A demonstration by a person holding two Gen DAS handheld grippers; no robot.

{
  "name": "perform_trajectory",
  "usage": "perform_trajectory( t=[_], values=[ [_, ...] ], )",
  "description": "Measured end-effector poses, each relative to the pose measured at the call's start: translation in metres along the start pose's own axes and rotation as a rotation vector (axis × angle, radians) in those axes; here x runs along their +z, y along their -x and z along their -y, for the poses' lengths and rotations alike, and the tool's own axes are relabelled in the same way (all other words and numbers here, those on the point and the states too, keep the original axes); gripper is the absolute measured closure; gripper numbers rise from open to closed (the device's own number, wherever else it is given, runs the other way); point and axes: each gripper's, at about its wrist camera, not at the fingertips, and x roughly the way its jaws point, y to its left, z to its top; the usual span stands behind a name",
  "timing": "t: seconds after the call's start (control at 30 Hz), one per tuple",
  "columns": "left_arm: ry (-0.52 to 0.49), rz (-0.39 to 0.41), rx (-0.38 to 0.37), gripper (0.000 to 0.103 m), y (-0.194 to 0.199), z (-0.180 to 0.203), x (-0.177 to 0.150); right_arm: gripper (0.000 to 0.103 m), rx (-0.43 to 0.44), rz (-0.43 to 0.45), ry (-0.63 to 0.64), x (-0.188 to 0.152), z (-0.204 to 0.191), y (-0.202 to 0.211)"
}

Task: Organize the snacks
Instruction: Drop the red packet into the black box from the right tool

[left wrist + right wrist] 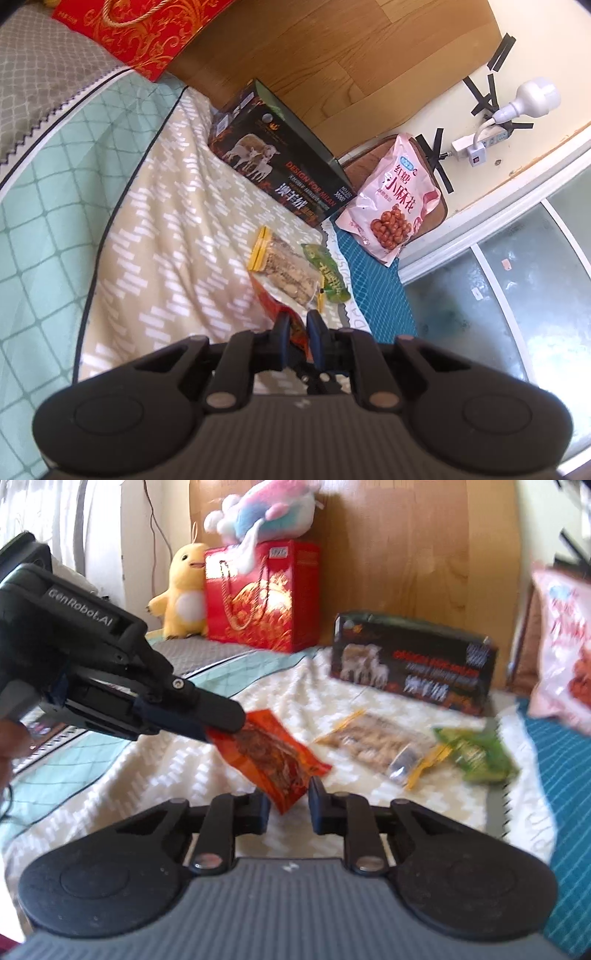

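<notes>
The left gripper (pixel 221 720) is tilted down a little and reaches in from the left side of the right wrist view. Its jaws are pinched tight on one end of the red snack pack (pixel 275 755), so the pack is held up above the bed cover (pixel 332 686).

The pack is long and flat. Its long side slants away from the left jaws, and its far end hangs down between the jaws of the right gripper (pixel 288 805). It is shiny red and orange with a dark picture in the middle.

The right gripper is also tipped down a little. Its jaws are seen a small way apart, with the pack's corner in the gap, and no squeeze can be seen.

Past the jaws, a clear nut bag (pixel 373 742) and a green pack (pixel 476 757) are laid on the cover
</notes>
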Motion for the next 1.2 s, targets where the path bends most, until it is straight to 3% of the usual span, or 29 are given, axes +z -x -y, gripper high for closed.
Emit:
perform_trajectory(
  t=[0.3, 0.47, 0.63, 0.67, 0.7, 0.73, 0.8, 1.0, 1.1, 1.2],
  values=[
    [-0.103, 0.038, -0.038, 0.091, -0.007, 0.028, 0.031, 0.082, -0.074, 0.124, 0.011, 0.024, 0.019, 0.001],
    [-0.221, 0.07, -0.032, 0.091, -0.033, 0.051, 0.078, 0.082, -0.123, 0.183, 0.027, 0.056, 0.047, -0.02],
    [-0.282, 0.108, -0.004, 0.09, -0.088, 0.061, 0.144, 0.078, -0.2, 0.228, 0.038, 0.101, 0.094, -0.071],
    [-0.296, 0.105, 0.02, 0.084, -0.103, 0.062, 0.154, 0.075, -0.234, 0.226, 0.047, 0.106, 0.101, -0.081],
    [-0.309, 0.094, 0.059, 0.071, -0.119, 0.062, 0.162, 0.071, -0.268, 0.215, 0.063, 0.108, 0.108, -0.092],
    [-0.319, 0.083, 0.113, 0.069, -0.135, 0.062, 0.167, 0.066, -0.302, 0.185, 0.072, 0.109, 0.115, -0.101],
    [-0.352, 0.052, 0.203, 0.07, -0.158, 0.062, 0.166, 0.066, -0.303, 0.176, 0.033, 0.102, 0.127, -0.093],
    [-0.383, 0.12, 0.137, 0.069, -0.124, 0.073, 0.135, 0.065, -0.211, 0.172, -0.059, 0.075, 0.138, -0.037],
    [-0.412, 0.14, 0.188, 0.067, -0.099, 0.077, 0.112, 0.06, -0.142, 0.132, -0.162, 0.059, 0.142, -0.016],
    [-0.407, 0.108, 0.238, 0.065, -0.086, 0.067, 0.086, 0.059, -0.142, 0.117, -0.215, 0.039, 0.141, 0.0]
  ],
)
